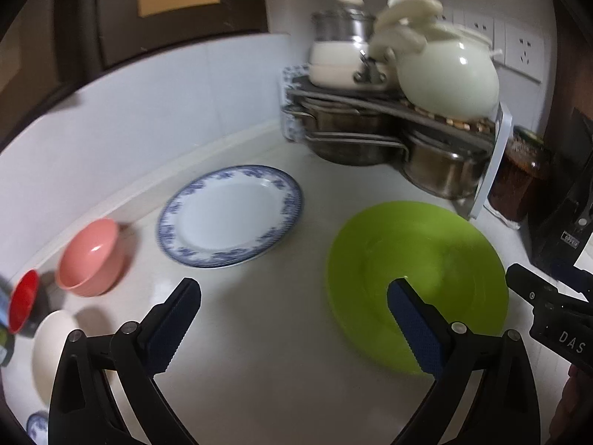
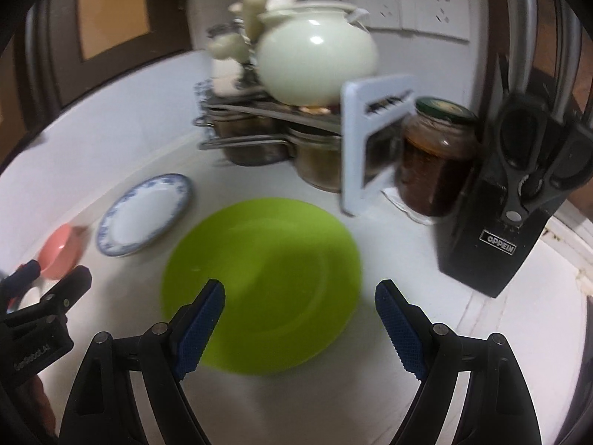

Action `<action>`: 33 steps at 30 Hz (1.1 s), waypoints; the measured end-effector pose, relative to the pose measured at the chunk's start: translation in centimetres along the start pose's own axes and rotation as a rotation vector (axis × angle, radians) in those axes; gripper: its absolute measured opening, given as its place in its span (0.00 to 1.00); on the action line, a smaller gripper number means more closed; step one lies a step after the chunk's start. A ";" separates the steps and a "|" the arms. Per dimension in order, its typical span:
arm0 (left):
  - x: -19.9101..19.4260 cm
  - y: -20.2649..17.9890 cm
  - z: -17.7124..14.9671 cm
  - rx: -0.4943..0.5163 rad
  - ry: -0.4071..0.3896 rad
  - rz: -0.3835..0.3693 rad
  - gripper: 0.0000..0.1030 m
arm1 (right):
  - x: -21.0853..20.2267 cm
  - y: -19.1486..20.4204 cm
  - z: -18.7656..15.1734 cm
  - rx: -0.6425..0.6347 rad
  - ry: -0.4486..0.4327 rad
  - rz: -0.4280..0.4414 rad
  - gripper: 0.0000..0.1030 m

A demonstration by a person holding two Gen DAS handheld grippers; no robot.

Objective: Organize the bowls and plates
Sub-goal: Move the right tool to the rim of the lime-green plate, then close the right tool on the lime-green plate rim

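A lime green plate (image 1: 418, 278) (image 2: 267, 282) lies flat on the white counter. To its left is a white plate with a blue patterned rim (image 1: 229, 215) (image 2: 144, 213). Further left stand a pink bowl (image 1: 90, 257) (image 2: 61, 250), a red bowl (image 1: 24, 300) and a white bowl (image 1: 52, 348). My left gripper (image 1: 294, 293) is open above the counter between the two plates, its right finger over the green plate's near edge. My right gripper (image 2: 300, 293) is open over the green plate's near half. Neither holds anything.
A metal rack (image 1: 370, 126) (image 2: 259, 137) with steel pots and a pale green teapot (image 1: 444, 74) (image 2: 315, 59) fills the back corner. A white grater (image 2: 370, 141), a brown jar (image 2: 437, 163) and a black knife block (image 2: 511, 222) stand at the right.
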State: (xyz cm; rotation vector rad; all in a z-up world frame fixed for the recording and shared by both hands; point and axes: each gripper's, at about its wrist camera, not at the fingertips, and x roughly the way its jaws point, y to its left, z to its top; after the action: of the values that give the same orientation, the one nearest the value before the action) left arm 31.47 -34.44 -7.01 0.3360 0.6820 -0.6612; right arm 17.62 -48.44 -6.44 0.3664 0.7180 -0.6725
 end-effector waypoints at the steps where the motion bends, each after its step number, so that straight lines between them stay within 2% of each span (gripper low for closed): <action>1: 0.6 -0.3 0.1 0.003 0.008 -0.002 0.99 | 0.6 -0.3 0.1 0.007 0.008 -0.008 0.82; 9: 5.2 -1.6 0.2 -0.005 0.087 -0.030 0.95 | 4.9 -1.7 0.3 0.028 0.066 -0.021 0.79; 16: 7.9 -2.1 0.1 -0.021 0.148 -0.056 0.89 | 7.9 -2.1 0.5 0.022 0.106 -0.031 0.68; 21: 9.0 -2.4 0.3 -0.026 0.162 -0.068 0.85 | 9.2 -2.4 0.7 0.026 0.124 -0.027 0.60; 29: 10.0 -2.9 0.6 -0.020 0.193 -0.107 0.65 | 10.0 -2.5 0.8 0.024 0.145 -0.025 0.47; 33: 10.4 -3.0 0.5 -0.018 0.208 -0.121 0.57 | 10.4 -2.5 0.9 0.028 0.168 -0.014 0.44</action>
State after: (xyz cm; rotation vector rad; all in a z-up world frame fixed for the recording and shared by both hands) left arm 35.80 -41.61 -13.83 0.3518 0.9116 -0.7415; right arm 22.20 -55.27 -13.38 0.4474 0.8725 -0.6705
